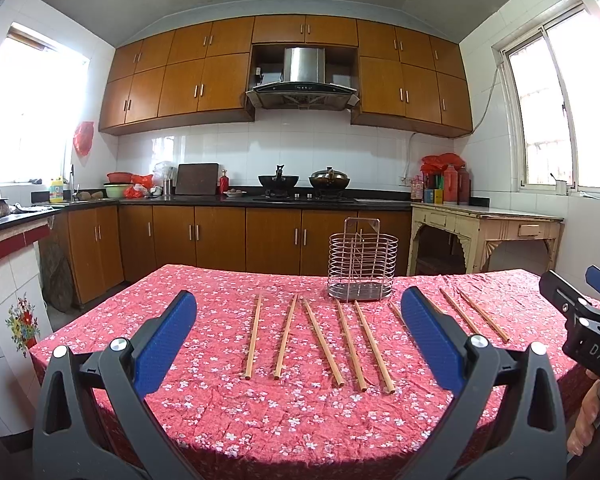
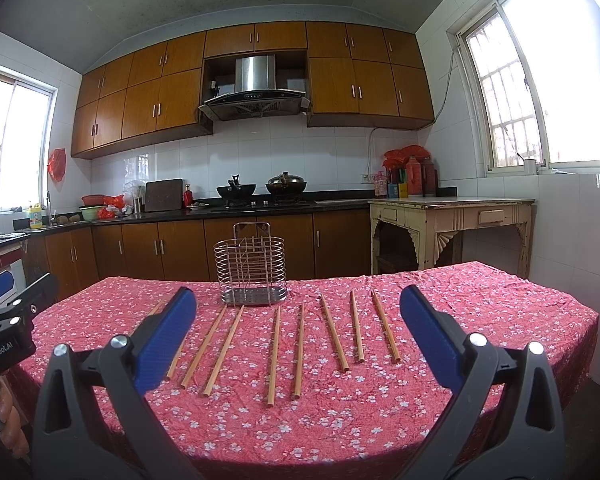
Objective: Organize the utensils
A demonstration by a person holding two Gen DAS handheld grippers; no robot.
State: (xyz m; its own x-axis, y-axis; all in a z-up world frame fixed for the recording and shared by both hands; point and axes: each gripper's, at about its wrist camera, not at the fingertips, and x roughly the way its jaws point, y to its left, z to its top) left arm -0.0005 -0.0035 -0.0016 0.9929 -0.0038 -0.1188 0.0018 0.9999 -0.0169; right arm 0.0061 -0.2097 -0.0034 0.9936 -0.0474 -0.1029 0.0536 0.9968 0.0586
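The desk (image 1: pixel 204 408), covered in a red cloth printed with small white flowers, fills the space ahead of and beneath both pairs of tongs. Beyond its far edge runs a wall of brown wooden kitchen cabinets (image 2: pixel 260 248) under a black counter.

The left tongs (image 1: pixel 298 312) hover above the near part of the desk with their blue-padded arms spread wide apart, clamping nothing. The right tongs (image 2: pixel 298 310) hover beside them, likewise spread wide and holding nothing; in the left wrist view they show only at the right edge, with part of a person's hand (image 1: pixel 586 420) below them.

The copper-coloured wire utensil basket with a metal base tray (image 2: pixel 251 272) stands upright on the desk, well ahead of both tongs: in front of the right arm of the left tongs, and just right of the left arm of the right tongs.

The long, thin wooden chopsticks (image 2: pixel 274 356) lie flat on the cloth in a loose row between the tongs and the basket, all pointing roughly away from the tongs and apart from one another. One is partly hidden behind the left arm of the right tongs.
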